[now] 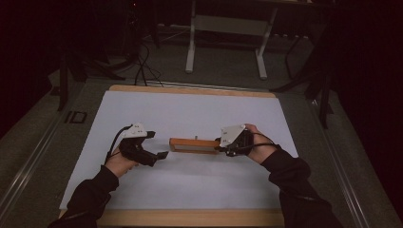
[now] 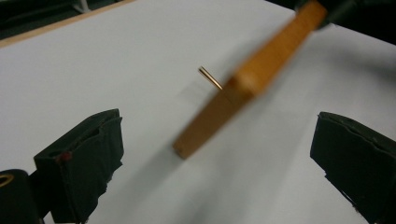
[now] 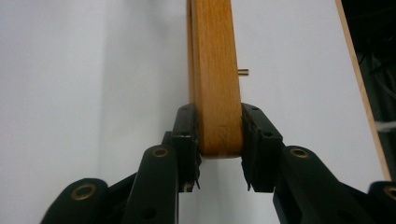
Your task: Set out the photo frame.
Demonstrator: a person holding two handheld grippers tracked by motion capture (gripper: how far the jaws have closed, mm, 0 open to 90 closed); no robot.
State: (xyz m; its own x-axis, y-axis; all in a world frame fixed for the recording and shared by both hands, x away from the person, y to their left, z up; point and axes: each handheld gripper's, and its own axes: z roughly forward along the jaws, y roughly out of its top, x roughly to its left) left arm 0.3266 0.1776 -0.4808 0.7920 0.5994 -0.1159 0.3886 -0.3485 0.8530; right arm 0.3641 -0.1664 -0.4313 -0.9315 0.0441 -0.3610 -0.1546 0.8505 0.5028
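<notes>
White sheet (image 1: 190,185) over wood-edged table (image 1: 190,217), dim room behind. Wooden block (image 1: 194,145) near sheet centre, lifted off the surface, small brass pin (image 2: 211,78) protruding from one face. Right gripper (image 3: 219,154) clamped on block's near end. Left gripper (image 1: 159,145) spread wide, nothing gripped, just beside block's free end, not touching.

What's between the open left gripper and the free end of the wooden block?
Nothing visible. The left gripper is open, with bare white sheet between its jaws and the free end of the wooden block. The right gripper clamps the block's other end; a small brass pin juts from its side.
</notes>
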